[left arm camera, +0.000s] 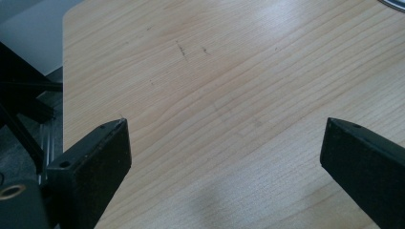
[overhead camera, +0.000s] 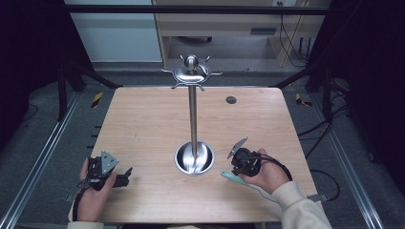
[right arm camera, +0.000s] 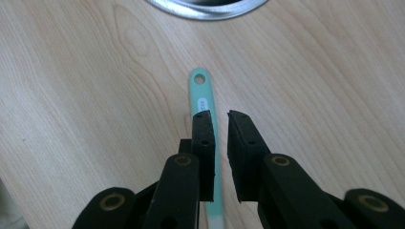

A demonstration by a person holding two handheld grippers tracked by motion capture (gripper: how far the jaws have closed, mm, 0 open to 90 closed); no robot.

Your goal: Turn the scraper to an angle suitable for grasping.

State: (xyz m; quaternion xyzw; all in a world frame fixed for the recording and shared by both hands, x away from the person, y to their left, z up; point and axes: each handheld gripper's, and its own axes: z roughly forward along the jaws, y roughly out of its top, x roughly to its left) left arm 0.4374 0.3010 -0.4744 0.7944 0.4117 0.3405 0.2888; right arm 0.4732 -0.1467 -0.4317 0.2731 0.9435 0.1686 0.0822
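The right claw (right arm camera: 218,114) hovered over a teal-handled utensil (right arm camera: 205,102), perhaps a toothbrush, lying flat on the table (overhead camera: 143,124) near the metal stand's base (overhead camera: 194,158); its jaws stood slightly parted, gripping nothing. The left claw (left arm camera: 224,138) gaped wide, empty.

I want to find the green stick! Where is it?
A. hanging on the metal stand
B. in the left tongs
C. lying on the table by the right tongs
C: the green stick lies flat on the table, under the right tongs.
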